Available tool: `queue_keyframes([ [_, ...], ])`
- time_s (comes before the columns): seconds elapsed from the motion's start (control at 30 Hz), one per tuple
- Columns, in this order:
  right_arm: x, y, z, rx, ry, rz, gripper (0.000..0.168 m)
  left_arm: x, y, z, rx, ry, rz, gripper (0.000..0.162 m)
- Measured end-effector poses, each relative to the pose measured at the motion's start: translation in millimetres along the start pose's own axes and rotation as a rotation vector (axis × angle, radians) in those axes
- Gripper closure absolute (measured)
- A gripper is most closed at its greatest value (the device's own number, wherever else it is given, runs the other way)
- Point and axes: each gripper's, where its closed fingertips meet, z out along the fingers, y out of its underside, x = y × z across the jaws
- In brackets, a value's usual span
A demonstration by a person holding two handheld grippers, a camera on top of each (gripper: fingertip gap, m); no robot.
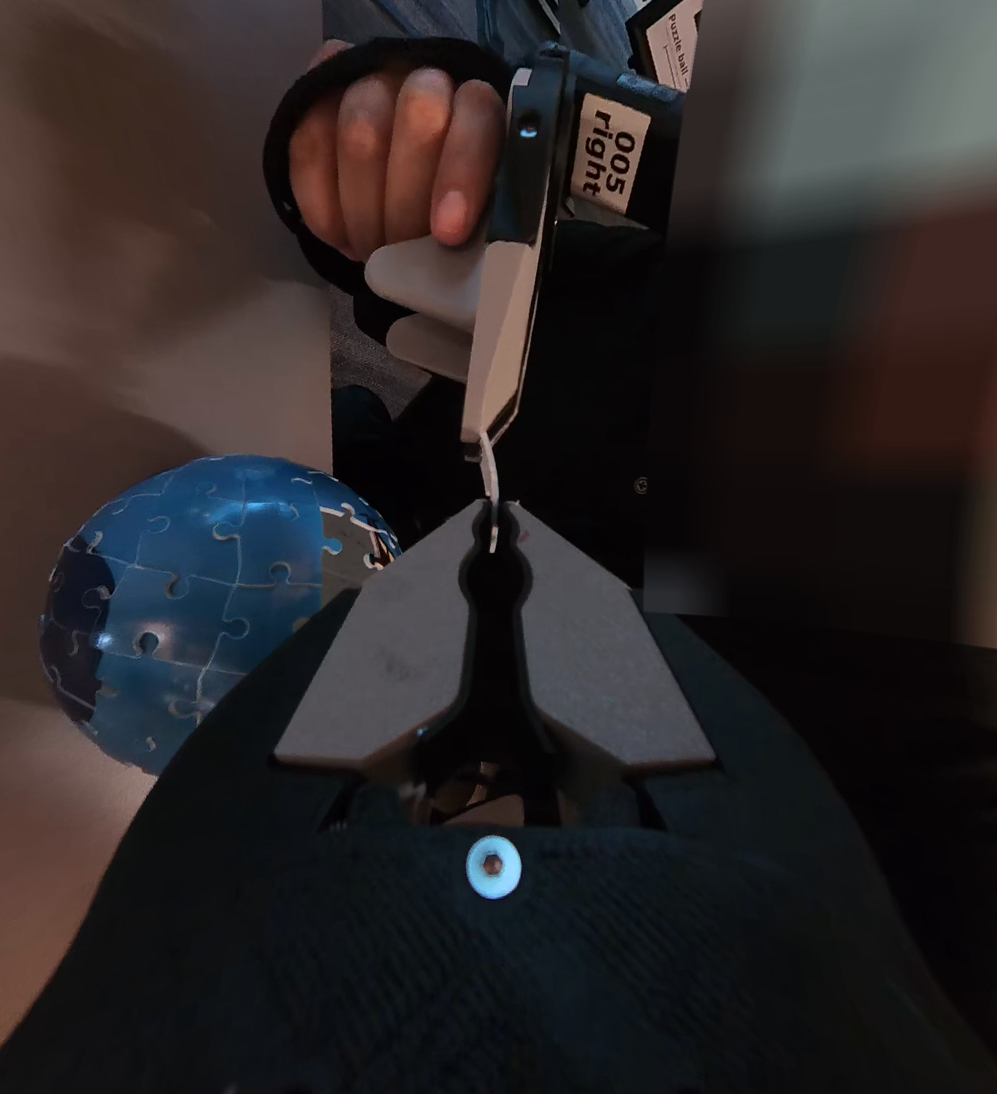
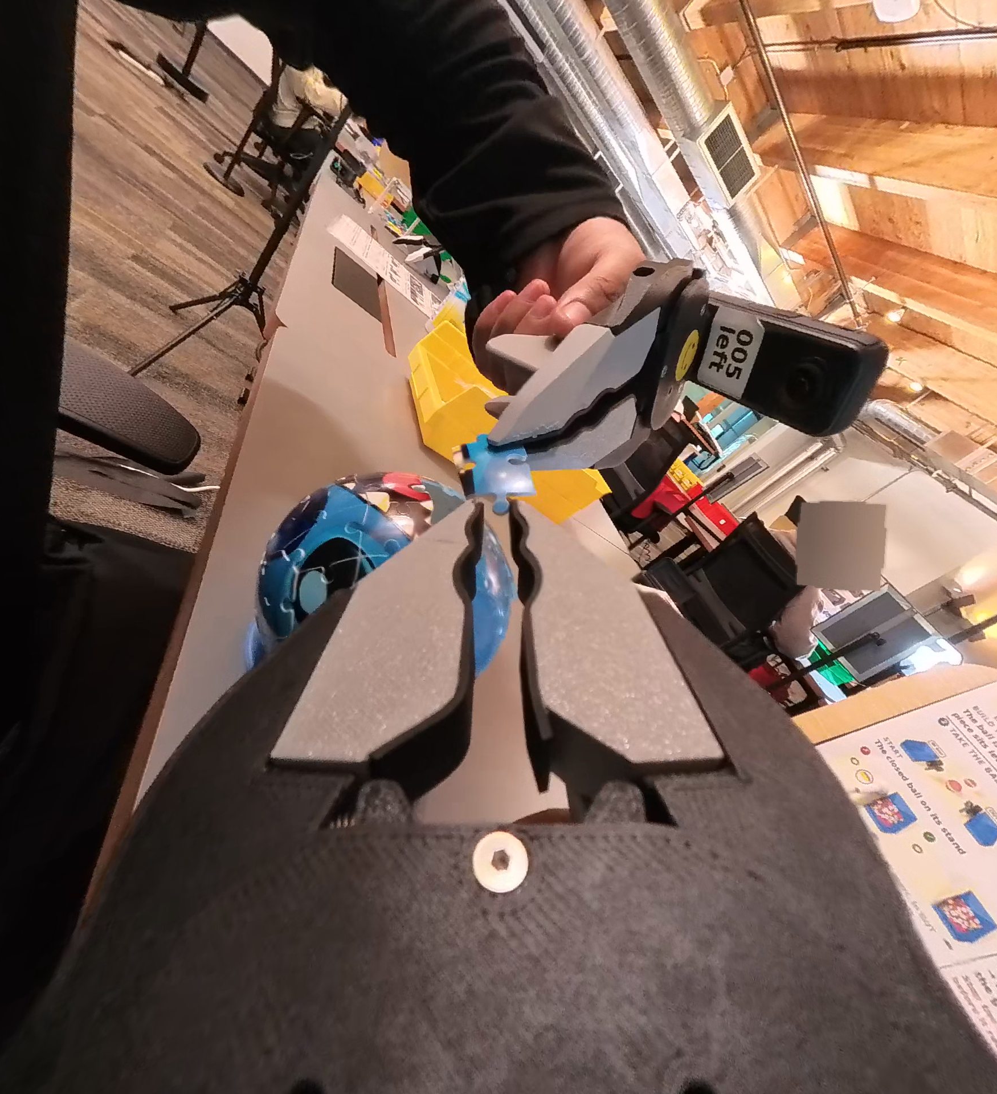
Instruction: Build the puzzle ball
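Note:
A blue puzzle piece (image 2: 499, 473) hangs in the air between both grippers. My left gripper (image 1: 493, 512) is shut on one end of it; in the right wrist view the left gripper (image 2: 493, 441) clamps the piece's upper corner. My right gripper (image 2: 495, 512) is almost closed, with the piece's lower tab between its tips. In the left wrist view the piece (image 1: 490, 473) shows edge-on, running from the right gripper (image 1: 475, 444) to my left tips. The partly built blue puzzle ball (image 2: 330, 568) rests on the table below, to the left, with open gaps (image 1: 79, 621).
The long beige table (image 2: 318, 355) carries yellow bins (image 2: 449, 379) behind the piece and a printed instruction sheet (image 2: 928, 799) at right. An office chair (image 2: 123, 414) stands at the table's left edge. A person's hand (image 1: 395, 160) holds the right gripper. The tips of both grippers are at nearly the same place.

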Motion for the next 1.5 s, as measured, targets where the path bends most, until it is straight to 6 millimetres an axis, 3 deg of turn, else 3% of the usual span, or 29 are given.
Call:
queue_keyframes([
  [0.03, -1, 0, 0, 0.001, -0.003, -0.003, 0.164, 0, 1, 0, -0.005, -0.003, 0.000, 0.162],
  [0.4, -1, -3, -3, 0.014, -0.002, 0.004, 0.166, 3, -1, 2, 0.000, 0.007, -0.001, 0.162],
  [0.57, 5, -3, -7, 0.034, 0.035, 0.098, 0.167, 6, -8, 0, 0.042, 0.001, 0.039, 0.161],
  [0.73, 13, 4, -13, 0.066, 0.038, 0.299, 0.166, 9, -11, -5, 0.082, -0.053, 0.132, 0.141],
  [0.83, 15, 10, -15, 0.101, 0.007, 0.467, 0.166, -12, -7, -12, 0.042, -0.279, 0.286, 0.133],
  [0.87, 16, 12, -16, 0.112, -0.005, 0.523, 0.166, -16, -3, -14, 0.020, -0.358, 0.368, 0.121],
  [0.9, 16, 14, -16, 0.125, -0.019, 0.573, 0.166, -19, 0, -16, 0.008, -0.436, 0.453, 0.127],
  [0.97, 14, 18, -14, 0.131, -0.045, 0.642, 0.166, -24, 3, -19, 0.004, -0.587, 0.595, 0.124],
  [1.07, 6, 27, -7, 0.105, -0.076, 0.680, 0.166, -29, 9, -22, 0.021, -0.733, 0.710, 0.131],
  [1.27, -5, 36, 8, 0.070, -0.100, 0.709, 0.166, -42, 26, -40, 0.031, -0.848, 0.707, 0.134],
  [1.5, -11, 37, 17, 0.023, -0.050, 0.649, 0.167, -44, 30, -39, 0.074, -0.807, 0.669, 0.137],
])
